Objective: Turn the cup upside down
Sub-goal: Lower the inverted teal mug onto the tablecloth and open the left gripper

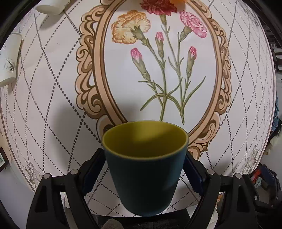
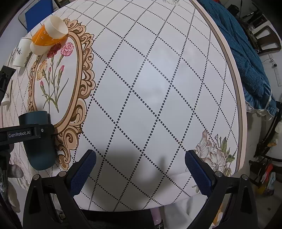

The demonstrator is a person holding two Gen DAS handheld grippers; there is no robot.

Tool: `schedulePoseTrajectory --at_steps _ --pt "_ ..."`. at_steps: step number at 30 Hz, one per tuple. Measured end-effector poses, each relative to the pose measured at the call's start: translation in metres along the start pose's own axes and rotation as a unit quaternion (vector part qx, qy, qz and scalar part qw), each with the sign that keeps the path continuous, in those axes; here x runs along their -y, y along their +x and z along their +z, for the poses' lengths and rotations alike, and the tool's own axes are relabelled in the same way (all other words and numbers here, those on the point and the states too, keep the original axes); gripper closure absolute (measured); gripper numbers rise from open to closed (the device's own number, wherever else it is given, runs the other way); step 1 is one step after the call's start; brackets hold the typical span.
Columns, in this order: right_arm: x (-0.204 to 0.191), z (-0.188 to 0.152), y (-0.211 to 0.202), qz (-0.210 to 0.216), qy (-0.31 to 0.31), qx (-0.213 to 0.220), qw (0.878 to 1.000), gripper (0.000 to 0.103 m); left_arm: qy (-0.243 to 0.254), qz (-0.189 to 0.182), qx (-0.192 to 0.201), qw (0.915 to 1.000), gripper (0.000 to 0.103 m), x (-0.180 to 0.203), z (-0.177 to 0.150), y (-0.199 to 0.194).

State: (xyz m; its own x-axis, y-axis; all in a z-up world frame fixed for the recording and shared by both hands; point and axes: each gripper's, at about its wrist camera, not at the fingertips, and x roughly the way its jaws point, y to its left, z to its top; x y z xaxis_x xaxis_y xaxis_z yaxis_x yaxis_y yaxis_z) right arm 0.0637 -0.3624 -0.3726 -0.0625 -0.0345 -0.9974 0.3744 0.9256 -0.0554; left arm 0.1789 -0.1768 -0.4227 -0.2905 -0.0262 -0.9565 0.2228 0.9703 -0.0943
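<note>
A dark teal cup with a yellow-green inside is held upright, mouth up, between the fingers of my left gripper, which is shut on its sides. The cup is raised above the near edge of the table. In the right wrist view the same cup shows at the far left, clamped by the left gripper's black body. My right gripper is open and empty over the white patterned tablecloth.
Paper cups lie tipped at the table's far side: a white one, another at the left, and a white and orange pair. The table's right edge borders a blue blanket and chairs.
</note>
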Motion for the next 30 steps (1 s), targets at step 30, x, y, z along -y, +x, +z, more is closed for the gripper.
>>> schedulePoseTrajectory --at_steps 30 --pt "-0.105 -0.09 -0.152 0.078 -0.049 0.097 0.991 0.001 0.013 0.048 0.21 0.9765 0.018 -0.096 -0.17 -0.16"
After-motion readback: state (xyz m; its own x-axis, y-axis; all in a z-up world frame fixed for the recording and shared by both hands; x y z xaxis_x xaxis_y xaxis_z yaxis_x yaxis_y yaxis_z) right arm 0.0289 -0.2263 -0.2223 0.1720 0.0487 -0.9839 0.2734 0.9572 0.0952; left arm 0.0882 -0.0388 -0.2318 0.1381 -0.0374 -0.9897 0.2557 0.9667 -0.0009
